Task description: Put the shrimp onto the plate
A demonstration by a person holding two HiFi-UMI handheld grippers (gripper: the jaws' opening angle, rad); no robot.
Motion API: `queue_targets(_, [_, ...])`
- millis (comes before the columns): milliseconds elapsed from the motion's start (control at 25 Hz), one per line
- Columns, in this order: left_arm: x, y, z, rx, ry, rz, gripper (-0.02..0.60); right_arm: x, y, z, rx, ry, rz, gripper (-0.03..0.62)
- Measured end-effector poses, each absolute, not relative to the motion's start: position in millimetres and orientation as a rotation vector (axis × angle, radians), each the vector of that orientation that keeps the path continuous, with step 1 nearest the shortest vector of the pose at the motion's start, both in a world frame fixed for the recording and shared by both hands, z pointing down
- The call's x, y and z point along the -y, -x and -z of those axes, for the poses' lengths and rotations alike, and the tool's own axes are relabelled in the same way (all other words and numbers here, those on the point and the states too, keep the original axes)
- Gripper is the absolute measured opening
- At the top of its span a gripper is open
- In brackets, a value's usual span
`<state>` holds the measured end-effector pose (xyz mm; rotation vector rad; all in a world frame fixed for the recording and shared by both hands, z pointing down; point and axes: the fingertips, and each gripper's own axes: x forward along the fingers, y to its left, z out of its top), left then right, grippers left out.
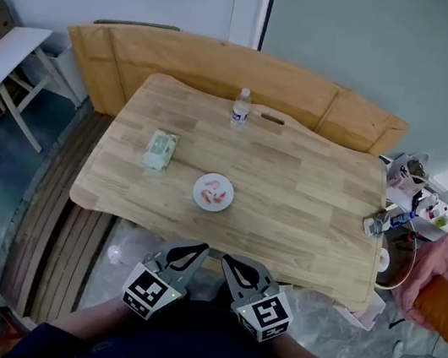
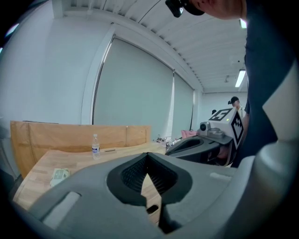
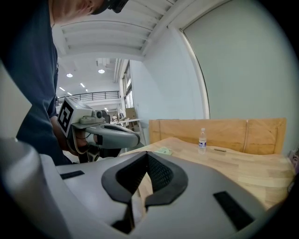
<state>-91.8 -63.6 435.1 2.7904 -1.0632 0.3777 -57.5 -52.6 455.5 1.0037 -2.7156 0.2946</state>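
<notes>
**Head view:** left gripper (image 1: 199, 249) and right gripper (image 1: 229, 261) held low against person's body, tips short of table (image 1: 313, 207) edge and angled toward each other. Probably rest pose. Plate (image 1: 197, 191) sits well ahead of both fingertips, mid-table. Pink shrimp (image 1: 217, 198) lies on it, so task looks finished. Bottle (image 1: 240, 106) stands far beyond plate, tissue pack (image 1: 159, 150) ahead and left of tips.

**Left gripper view:** fingers pressed together, nothing between. Tabletop ahead of tips.

**Right gripper view:** 2 fingers likewise pressed together, empty. No reach under way, by the look of it.
</notes>
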Motion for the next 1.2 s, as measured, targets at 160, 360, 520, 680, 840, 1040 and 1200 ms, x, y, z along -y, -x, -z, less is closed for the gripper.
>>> queue_targets(160, [59.0, 91.2, -436.3, 1.033, -2.797, -0.382, 0.006, 50.1, 64.6, -451.5, 2.727, -0.99, -0.275, 0.009])
queue_targets(360, [56.3, 92.6, -435.1, 1.02, -2.809, -0.379, 0.006, 46.6, 68.0, -449.3, 2.732, -0.995, -0.263, 0.009])
queue_targets(520, [57.9, 94.0, -435.5, 1.019, -2.81, -0.376, 0.006, 46.8, 69.4, -448.6, 2.731, -0.996, -0.272, 0.009])
queue_targets(680, [57.7, 93.0, -434.0, 1.019, -2.813, -0.371, 0.006, 46.4, 68.1, -447.6, 2.73, -1.002, -0.273, 0.009])
queue_targets(840, [57.1, 92.2, -433.9, 1.022, -2.814, -0.367, 0.006, 46.1, 68.0, -447.3, 2.733, -0.999, -0.27, 0.009])
queue_targets(1040, [57.7, 93.2, -431.9, 1.035, -2.809, -0.364, 0.006, 46.5, 67.2, -445.1, 2.733, -0.995, -0.266, 0.009])
queue_targets(1200, [59.4, 93.0, -431.7, 1.04, -2.806, -0.358, 0.006, 47.4, 66.9, -445.8, 2.734, -0.989, -0.264, 0.009])
